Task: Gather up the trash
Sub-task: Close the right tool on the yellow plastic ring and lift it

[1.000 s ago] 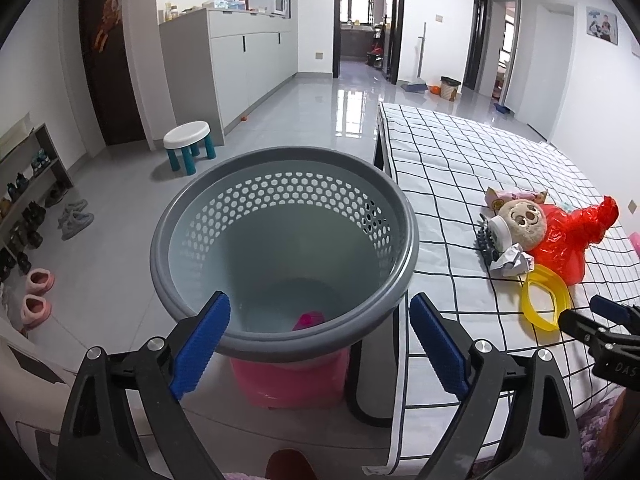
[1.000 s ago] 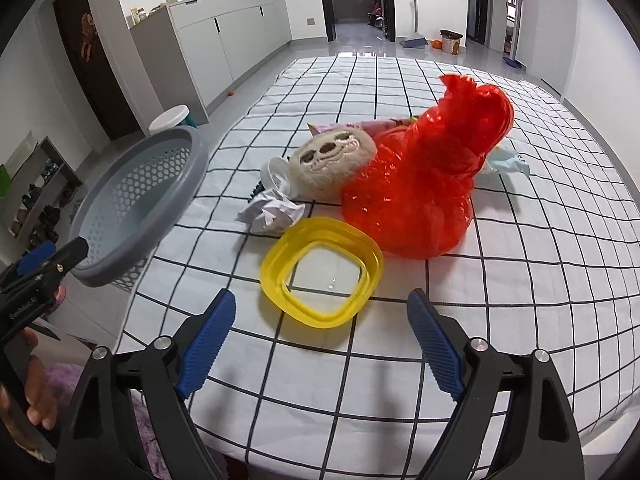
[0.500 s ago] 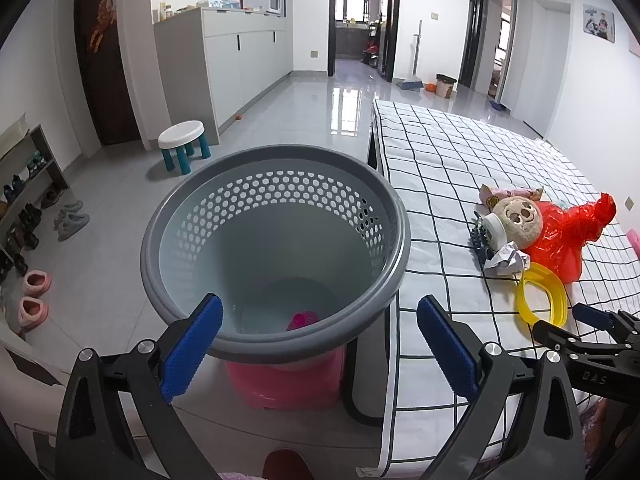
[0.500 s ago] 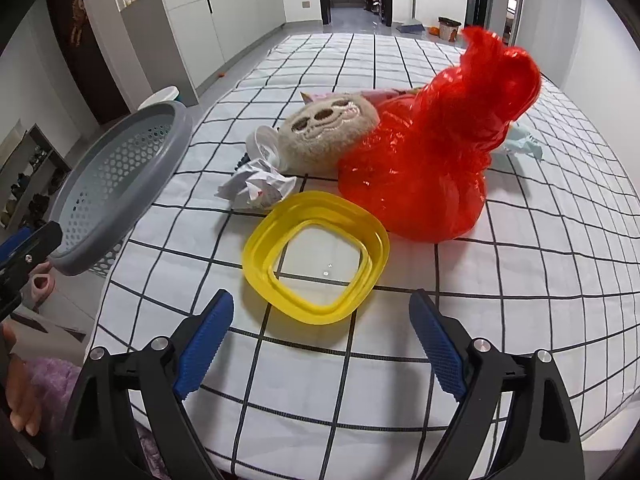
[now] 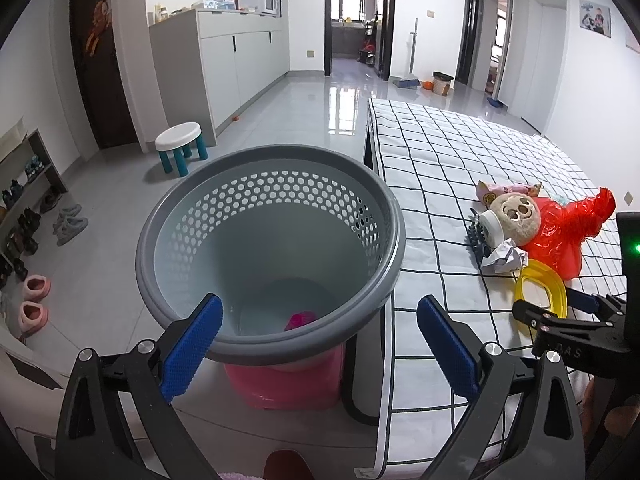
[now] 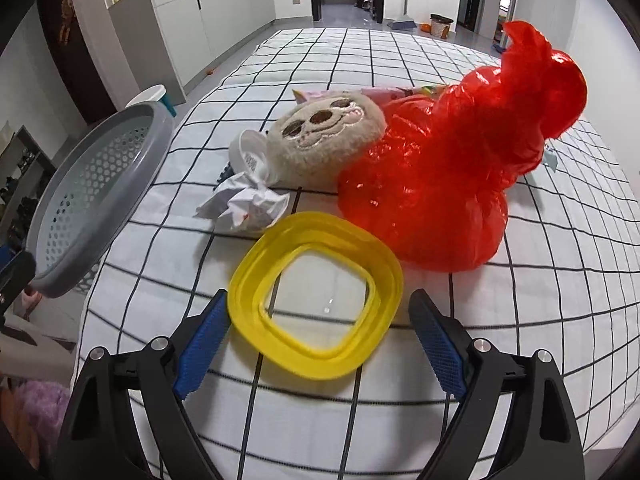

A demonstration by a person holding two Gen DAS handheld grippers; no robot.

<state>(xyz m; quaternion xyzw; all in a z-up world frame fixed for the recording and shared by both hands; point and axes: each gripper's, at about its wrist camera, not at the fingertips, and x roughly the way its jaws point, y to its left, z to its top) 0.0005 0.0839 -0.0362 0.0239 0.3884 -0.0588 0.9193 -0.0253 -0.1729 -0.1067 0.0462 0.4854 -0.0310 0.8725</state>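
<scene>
Left wrist view: the left gripper [image 5: 318, 344] has its jaws apart, straddling the near rim of the grey basket [image 5: 396, 236], which hangs beside the bed [image 5: 440, 168]; a pink scrap [image 5: 300, 320] lies at its bottom. At 3 o'clock the trash sits on the bed.

Right wrist view: the right gripper [image 6: 318, 350], jaws spread and holding nothing, is closing in on the yellow lid [image 6: 316, 304]. Crumpled paper [image 6: 244, 204] lies at 11 o'clock of the lid, the red bag [image 6: 452, 176] at 1 o'clock, touching the plush [image 6: 324, 136]. Best to pinch the lid's near rim and lift before swinging to the basket at 9 o'clock.
</scene>
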